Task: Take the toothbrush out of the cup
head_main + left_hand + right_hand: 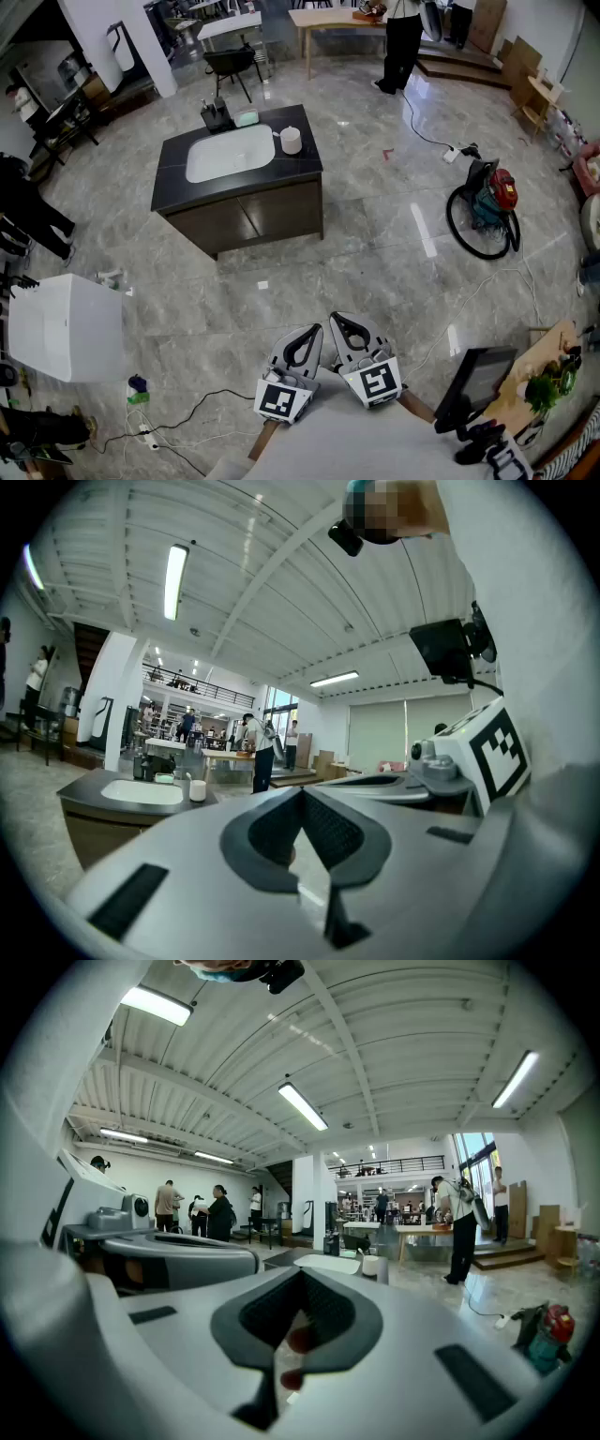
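Note:
The white cup (pixel 292 141) stands on the dark top of the sink cabinet (pixel 305 171), right of the white basin (pixel 230 155), far ahead of me across the floor. In the left gripper view the cup (pixel 197 790) is small, with a thin stick rising from it that may be the toothbrush. The right gripper view also shows the cup (pixel 372 1265). My left gripper (pixel 309 336) and right gripper (pixel 342 326) are side by side near my body, both shut and empty. The left gripper's tips (pixel 302 794) meet, and so do the right's (pixel 302 1275).
A black holder (pixel 217 117) and a green dish (pixel 247 118) sit behind the basin. A white box (pixel 66 323) is at the left and a wheeled machine (pixel 487 206) with cables at the right. A screen (pixel 473 375) is beside my right arm. People stand by a far table (pixel 337 19).

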The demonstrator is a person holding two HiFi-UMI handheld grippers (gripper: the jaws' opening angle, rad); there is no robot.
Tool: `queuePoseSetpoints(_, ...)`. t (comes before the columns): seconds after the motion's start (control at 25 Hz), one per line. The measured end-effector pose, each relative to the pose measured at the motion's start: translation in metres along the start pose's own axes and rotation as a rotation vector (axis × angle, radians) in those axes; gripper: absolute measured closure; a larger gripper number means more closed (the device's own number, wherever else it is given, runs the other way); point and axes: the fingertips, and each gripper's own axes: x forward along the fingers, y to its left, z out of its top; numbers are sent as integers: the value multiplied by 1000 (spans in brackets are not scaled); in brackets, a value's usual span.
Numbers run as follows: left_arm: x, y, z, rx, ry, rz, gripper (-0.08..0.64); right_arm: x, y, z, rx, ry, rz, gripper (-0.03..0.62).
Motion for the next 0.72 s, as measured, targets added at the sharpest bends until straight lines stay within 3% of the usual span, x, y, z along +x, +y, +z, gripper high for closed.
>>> queuePoseSetpoints(0.2,3,1,-2,-3,3,2,557,0,-2,-6,116,9,-24,589)
queuePoseSetpoints(0.28,4,2,-1,-3,3,3,555,1,-3,-3,72,3,-15,589)
queuePoseSetpoints(0.4,3,1,-1,-6,5,3,557,0,-2,-3,83,3,-18,589)
queuePoseSetpoints(0.52,4,1,-2,-7,6,4,557,0,-4,1,10,-15,-5,589)
queuePoseSetpoints(0.72,4,0,-2,-13,6,-2,557,-2,-8,5,13,-48,-22,588)
